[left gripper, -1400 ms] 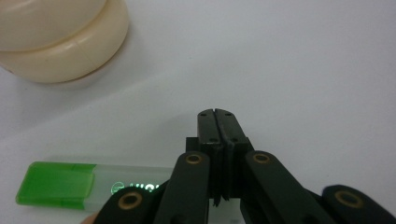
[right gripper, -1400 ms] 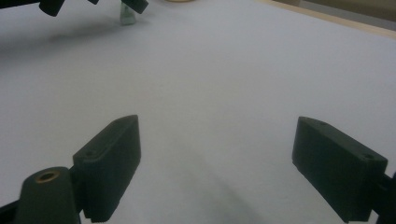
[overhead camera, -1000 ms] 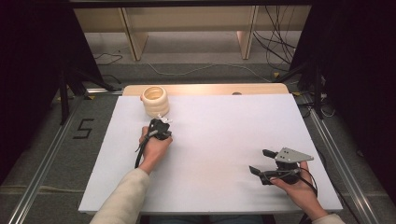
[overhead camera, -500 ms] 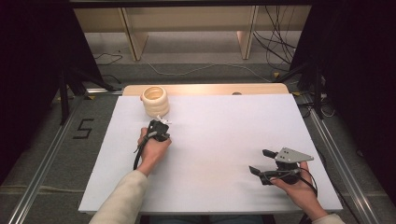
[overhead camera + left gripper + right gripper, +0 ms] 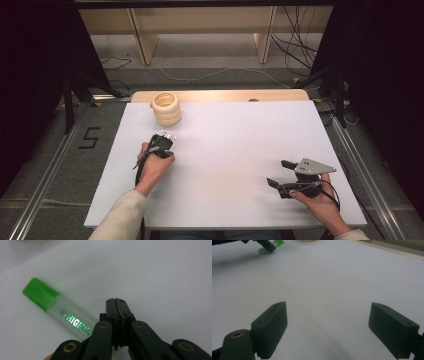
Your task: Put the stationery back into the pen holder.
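Highlighter (image 5: 60,312) beside closed left claw (image 5: 116,301), open white table (image 5: 240,145) around

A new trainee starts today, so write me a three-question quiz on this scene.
1. True or false: the left claw is clamped on the highlighter.
2. Pick one. The right claw is: A) shut with nothing in it; B) open above the bare white table; C) holding a cup.
3. What stands near the table's far left corner?

Key
1. False: its jaws meet with nothing between them, and the highlighter lies on the table beside them.
2. B.
3. A ringed wooden cup, standing upright.
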{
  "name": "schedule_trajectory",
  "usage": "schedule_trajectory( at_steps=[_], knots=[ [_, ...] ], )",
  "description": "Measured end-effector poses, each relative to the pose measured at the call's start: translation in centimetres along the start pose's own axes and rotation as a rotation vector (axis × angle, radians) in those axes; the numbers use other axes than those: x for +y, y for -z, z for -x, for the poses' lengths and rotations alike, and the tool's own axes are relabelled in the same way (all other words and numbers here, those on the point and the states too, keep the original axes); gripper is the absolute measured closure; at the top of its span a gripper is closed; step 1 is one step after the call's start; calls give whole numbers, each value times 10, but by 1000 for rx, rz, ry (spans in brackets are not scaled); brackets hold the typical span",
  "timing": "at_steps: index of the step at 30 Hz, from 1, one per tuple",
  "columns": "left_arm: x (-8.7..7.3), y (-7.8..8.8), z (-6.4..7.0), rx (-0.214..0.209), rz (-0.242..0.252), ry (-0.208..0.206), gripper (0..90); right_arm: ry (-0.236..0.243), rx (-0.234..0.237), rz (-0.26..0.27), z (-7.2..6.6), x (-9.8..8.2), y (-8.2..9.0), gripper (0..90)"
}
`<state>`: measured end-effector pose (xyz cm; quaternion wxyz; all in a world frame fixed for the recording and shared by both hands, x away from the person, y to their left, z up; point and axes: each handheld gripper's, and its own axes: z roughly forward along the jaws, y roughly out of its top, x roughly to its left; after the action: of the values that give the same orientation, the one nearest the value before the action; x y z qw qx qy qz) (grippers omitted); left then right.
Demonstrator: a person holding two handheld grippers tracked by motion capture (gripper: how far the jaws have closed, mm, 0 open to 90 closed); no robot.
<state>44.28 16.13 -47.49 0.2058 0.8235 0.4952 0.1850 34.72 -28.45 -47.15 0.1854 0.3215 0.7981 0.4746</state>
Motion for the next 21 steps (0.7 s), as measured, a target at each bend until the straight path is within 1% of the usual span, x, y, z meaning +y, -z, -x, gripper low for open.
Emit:
schedule_trajectory(
  at_steps=[3,4,5,6,7,8,9,10,12,16,19,21],
  knots=[
    [-9,6,-8,8,-23,9,897,-2,0,-2,-1,0,0,162],
    [-15,9,-13,8,-33,30,898,-1,-1,-1,-1,0,0,162],
    [-15,9,-13,8,-33,30,898,-1,-1,-1,-1,0,0,162],
    [-17,11,-17,18,-44,25,898,-1,-1,-1,-1,0,0,162],
    [-23,13,-23,31,-48,49,898,-2,-1,-2,-1,0,0,162],
    [-23,13,-23,31,-48,49,898,-3,-1,-1,-1,0,0,162],
    [-27,15,-30,33,-56,56,898,-3,0,-2,-1,0,0,162],
    [-27,15,-30,33,-56,56,897,-3,0,-2,-1,0,0,162],
    [-31,17,-37,41,-58,74,898,-5,-1,-3,-1,0,0,162],
    [-32,17,-39,42,-66,71,898,-6,-1,-4,-1,0,0,162],
    [-32,17,-38,47,-64,65,897,-6,-1,-4,-1,0,0,162],
    [-30,17,-38,41,-66,60,877,-5,-1,-3,-1,0,0,162]
  ],
)
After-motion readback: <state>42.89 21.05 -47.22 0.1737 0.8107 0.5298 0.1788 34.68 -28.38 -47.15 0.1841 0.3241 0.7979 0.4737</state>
